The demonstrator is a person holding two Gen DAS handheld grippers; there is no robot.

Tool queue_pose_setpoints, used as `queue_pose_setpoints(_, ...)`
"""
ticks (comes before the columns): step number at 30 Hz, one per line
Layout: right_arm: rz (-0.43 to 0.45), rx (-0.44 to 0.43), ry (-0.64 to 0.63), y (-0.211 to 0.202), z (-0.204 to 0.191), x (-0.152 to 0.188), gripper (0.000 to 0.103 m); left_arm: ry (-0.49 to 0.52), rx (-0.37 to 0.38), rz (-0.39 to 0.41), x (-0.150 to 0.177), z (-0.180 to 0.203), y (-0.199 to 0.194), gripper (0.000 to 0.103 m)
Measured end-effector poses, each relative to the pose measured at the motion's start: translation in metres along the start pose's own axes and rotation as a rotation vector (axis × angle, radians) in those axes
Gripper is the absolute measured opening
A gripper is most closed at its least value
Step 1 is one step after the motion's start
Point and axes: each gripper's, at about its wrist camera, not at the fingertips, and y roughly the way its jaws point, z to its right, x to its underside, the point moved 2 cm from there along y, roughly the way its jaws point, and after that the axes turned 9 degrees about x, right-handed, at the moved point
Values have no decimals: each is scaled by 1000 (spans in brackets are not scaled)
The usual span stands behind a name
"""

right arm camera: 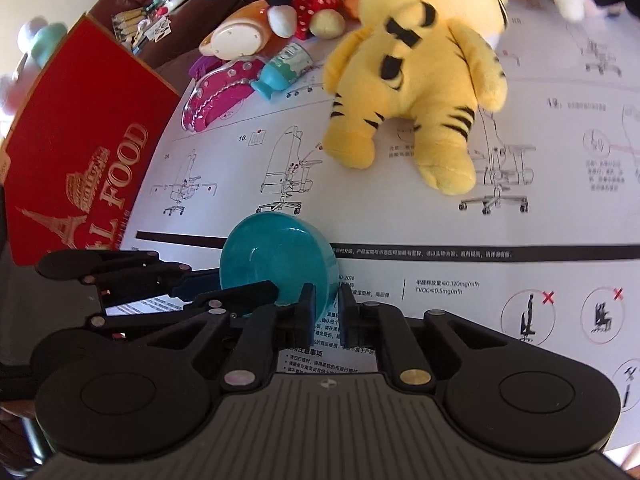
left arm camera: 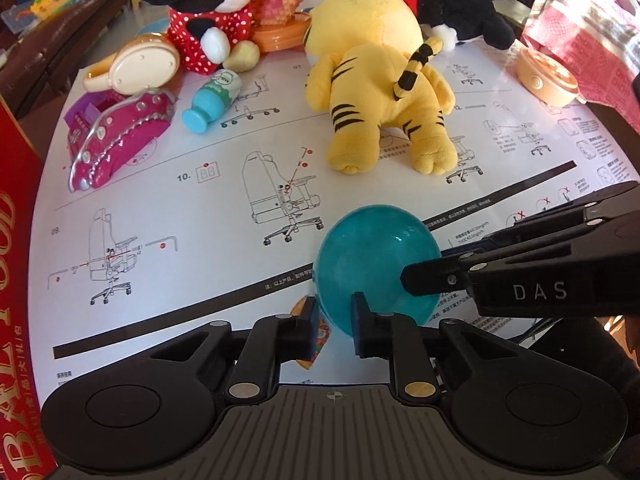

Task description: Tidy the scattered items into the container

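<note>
A teal translucent half-shell (left arm camera: 372, 264) is held just above the paper-covered table (left arm camera: 180, 208). My left gripper (left arm camera: 335, 328) is shut on its near rim. My right gripper (right arm camera: 325, 314) is shut on the shell's other edge (right arm camera: 276, 260) and reaches in from the right in the left wrist view (left arm camera: 424, 280). A colourful small item (left arm camera: 316, 332) lies under the shell by my left finger. A yellow tiger plush (left arm camera: 384, 92) lies farther back. A pink toy shoe (left arm camera: 116, 140) and a small blue bottle (left arm camera: 214, 102) lie at the back left. A red box (right arm camera: 76, 152) stands at the table's left edge.
A polka-dot mouse plush (left arm camera: 204, 12), a cream round toy (left arm camera: 140, 66), an orange dish (left arm camera: 280, 32) and a black-and-red plush (left arm camera: 452, 4) crowd the back. A peach round case (left arm camera: 548, 76) sits at the back right beside a pink cloth (left arm camera: 592, 28).
</note>
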Motion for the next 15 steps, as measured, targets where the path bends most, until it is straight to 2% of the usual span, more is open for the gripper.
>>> queue_pose_setpoints(2, 18, 6, -6, -3, -2, -1, 9, 3, -17, 1, 0, 0, -3, 6)
queue_pose_setpoints(9, 20, 18, -28, -7, -5, -3, 8, 7, -46, -11, -2, 4, -4, 5)
queue_pose_setpoints(15, 27, 32, -31, -10, -4, -2, 7, 15, -36, 5, -2, 8, -8, 5)
